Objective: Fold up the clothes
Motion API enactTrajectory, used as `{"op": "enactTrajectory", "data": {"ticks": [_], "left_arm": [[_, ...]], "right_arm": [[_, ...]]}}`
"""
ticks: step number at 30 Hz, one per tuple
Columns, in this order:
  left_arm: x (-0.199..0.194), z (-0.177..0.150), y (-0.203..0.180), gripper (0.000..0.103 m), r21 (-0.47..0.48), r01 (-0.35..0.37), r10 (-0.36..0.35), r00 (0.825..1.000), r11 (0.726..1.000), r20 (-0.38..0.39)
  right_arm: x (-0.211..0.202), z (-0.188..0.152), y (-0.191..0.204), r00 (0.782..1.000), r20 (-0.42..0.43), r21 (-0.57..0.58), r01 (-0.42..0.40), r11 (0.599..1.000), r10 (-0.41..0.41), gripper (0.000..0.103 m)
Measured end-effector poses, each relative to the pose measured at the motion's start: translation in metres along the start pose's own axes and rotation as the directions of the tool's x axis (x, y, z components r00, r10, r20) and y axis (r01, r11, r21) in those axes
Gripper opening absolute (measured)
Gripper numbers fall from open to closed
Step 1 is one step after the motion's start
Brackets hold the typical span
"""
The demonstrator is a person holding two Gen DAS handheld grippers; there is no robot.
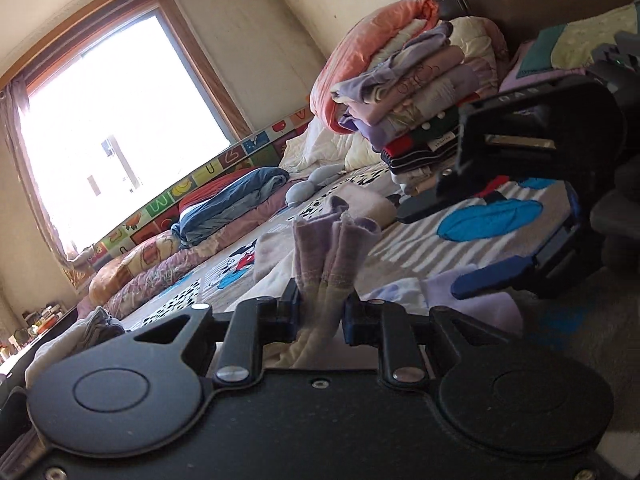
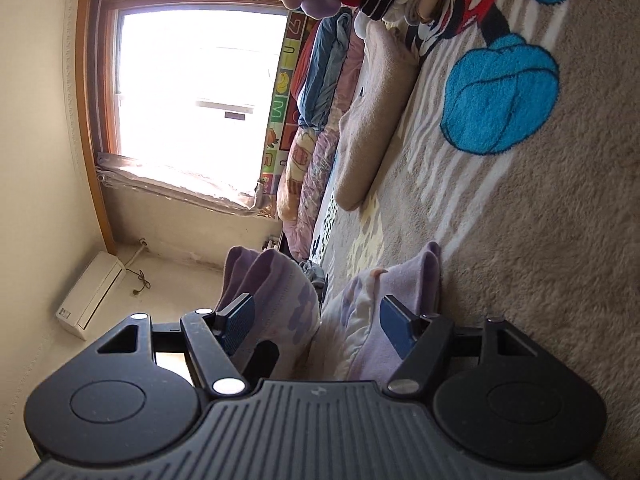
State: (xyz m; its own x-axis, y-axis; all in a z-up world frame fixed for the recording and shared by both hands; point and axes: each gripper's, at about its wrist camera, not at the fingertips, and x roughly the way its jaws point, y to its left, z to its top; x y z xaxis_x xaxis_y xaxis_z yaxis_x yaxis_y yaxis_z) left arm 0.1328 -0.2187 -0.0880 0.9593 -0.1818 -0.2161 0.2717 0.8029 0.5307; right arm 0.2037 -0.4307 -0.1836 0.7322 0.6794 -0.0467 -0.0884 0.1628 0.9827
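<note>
Left wrist view: left gripper clenched on a bunched hem of a lilac garment, the cloth standing up in pleats between the narrow jaws; the rest trails toward the near right over the cartoon blanket. Right gripper shows at right, rolled on its side, fingers spread. Far right, a tall stack of folded clothes. Right wrist view, turned sideways: right gripper jaws wide, lilac printed cloth bulging between the blue pads; whether they press it I cannot tell, since folds hide the contact. Blanket lies at right. Judgement: a fold is mid-way. To do it well, keep both ends level, pull the edge taut, lay it flat before letting go.
</note>
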Motion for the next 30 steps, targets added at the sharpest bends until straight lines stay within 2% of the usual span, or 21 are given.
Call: {"op": "enactTrajectory", "data": {"ticks": [8, 10, 12, 13, 15, 17, 18, 20, 21, 23, 25, 27, 30], "left_arm": [[0.004, -0.011, -0.025, 0.018, 0.087, 0.029, -0.025, 0.999, 0.996, -0.047], [0.005, -0.012, -0.028, 0.018, 0.090, 0.031, -0.026, 0.998, 0.995, -0.061], [0.007, -0.011, -0.032, 0.018, 0.110, 0.022, -0.015, 0.997, 0.994, -0.069], [0.008, -0.010, -0.035, 0.018, 0.123, 0.019, -0.009, 0.997, 0.992, -0.076], [0.009, -0.009, -0.040, 0.017, 0.151, 0.006, 0.006, 0.997, 0.988, -0.079], [0.009, -0.010, -0.043, 0.017, 0.177, 0.004, 0.010, 0.997, 0.984, -0.080], [0.007, -0.010, -0.042, 0.018, 0.192, 0.011, 0.005, 0.997, 0.981, -0.081], [-0.002, -0.012, -0.030, 0.023, 0.188, 0.056, -0.040, 0.995, 0.981, -0.087], [-0.010, -0.011, -0.021, 0.024, 0.171, 0.092, -0.078, 0.993, 0.981, -0.088], [-0.029, -0.006, 0.005, 0.035, 0.104, 0.182, -0.174, 0.981, 0.978, -0.080], [-0.049, 0.001, 0.038, 0.034, 0.007, 0.218, -0.218, 0.975, 0.976, -0.043], [-0.053, 0.006, 0.081, 0.032, -0.144, 0.163, -0.168, 0.986, 0.976, -0.019], [-0.036, -0.001, 0.137, 0.031, -0.354, 0.073, -0.091, 0.995, 0.932, -0.032]], "right_arm": [[0.005, 0.000, -0.008, 1.000, 0.024, 0.066, -0.021, 0.998, 0.019, 0.068], [0.001, 0.001, 0.003, 0.998, 0.054, -0.008, 0.019, 1.000, -0.018, 0.069], [-0.002, 0.001, 0.025, 0.995, 0.090, -0.164, 0.064, 0.984, -0.049, 0.070], [-0.001, -0.002, 0.040, 0.994, 0.098, -0.270, 0.073, 0.960, -0.049, 0.069], [0.004, -0.009, 0.067, 0.995, 0.094, -0.457, 0.074, 0.886, -0.035, 0.069], [0.010, -0.013, 0.079, 0.999, 0.038, -0.531, 0.025, 0.847, -0.006, 0.067], [0.015, -0.014, 0.082, 1.000, 0.015, -0.550, 0.027, 0.835, -0.023, 0.065], [0.027, -0.012, 0.073, 0.994, -0.009, -0.520, 0.087, 0.850, -0.107, 0.065], [0.032, -0.011, 0.067, 0.989, -0.021, -0.500, 0.115, 0.858, -0.145, 0.063], [0.031, -0.012, 0.060, 0.989, -0.028, -0.461, 0.113, 0.880, -0.142, 0.063], [0.029, -0.015, 0.063, 0.988, -0.023, -0.475, 0.121, 0.872, -0.150, 0.063], [0.026, -0.023, 0.065, 0.983, -0.018, -0.506, 0.150, 0.849, -0.185, 0.063], [0.024, -0.026, 0.068, 0.979, -0.013, -0.536, 0.163, 0.829, -0.201, 0.063]]}}
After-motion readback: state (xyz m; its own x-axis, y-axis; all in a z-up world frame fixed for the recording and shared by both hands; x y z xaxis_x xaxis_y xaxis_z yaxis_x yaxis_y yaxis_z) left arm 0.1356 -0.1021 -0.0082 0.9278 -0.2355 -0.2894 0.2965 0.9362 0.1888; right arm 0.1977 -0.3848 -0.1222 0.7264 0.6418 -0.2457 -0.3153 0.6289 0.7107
